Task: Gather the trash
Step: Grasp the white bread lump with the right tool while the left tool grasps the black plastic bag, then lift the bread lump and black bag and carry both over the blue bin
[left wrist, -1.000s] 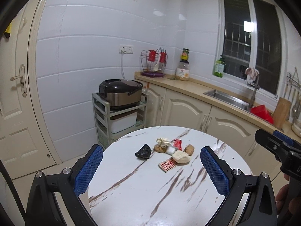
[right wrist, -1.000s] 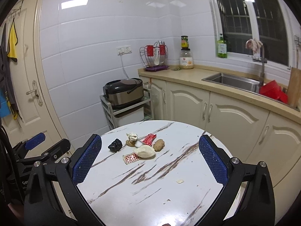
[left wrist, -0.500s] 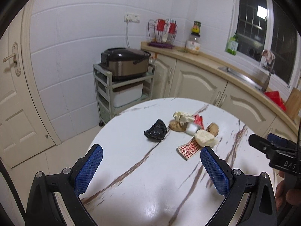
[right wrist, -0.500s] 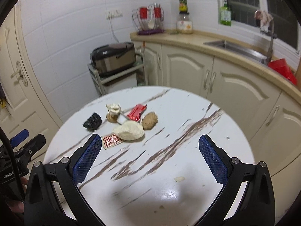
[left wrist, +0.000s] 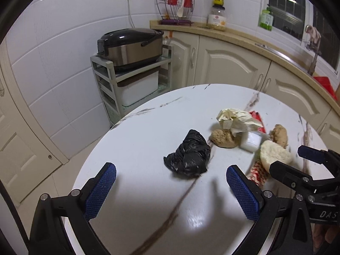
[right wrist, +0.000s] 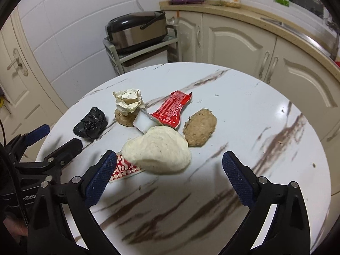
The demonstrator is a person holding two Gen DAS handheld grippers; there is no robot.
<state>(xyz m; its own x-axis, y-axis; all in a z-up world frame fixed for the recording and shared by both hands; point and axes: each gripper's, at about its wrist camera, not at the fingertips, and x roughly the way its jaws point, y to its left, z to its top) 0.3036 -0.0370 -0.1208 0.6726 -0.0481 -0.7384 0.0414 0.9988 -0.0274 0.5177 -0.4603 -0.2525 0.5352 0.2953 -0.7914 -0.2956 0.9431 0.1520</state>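
A pile of trash lies on the round marble table [right wrist: 244, 110]. It holds a white dough-like lump [right wrist: 157, 150], a brown lump [right wrist: 200, 127], a red wrapper [right wrist: 173, 109], crumpled paper [right wrist: 128, 99], a red-white checked wrapper [right wrist: 123, 167] and a knotted black bag [left wrist: 187, 157]. My left gripper [left wrist: 170, 182] is open just short of the black bag, which lies ahead between the fingers. My right gripper [right wrist: 167, 170] hangs over the white lump with its jaws closing. The lump sits partly between the pads, untouched.
A rice cooker [left wrist: 129, 46] sits on a grey shelf rack [left wrist: 106, 89] beyond the table's far edge. Cream cabinets [right wrist: 233, 40] and a counter with a jar [left wrist: 216, 19] and dish rack run along the back right. A door [right wrist: 17, 80] is at the left.
Both grippers have come down and forward toward the trash pile, which now fills more of each view. The left one now faces the black bag and the right one the white lump.
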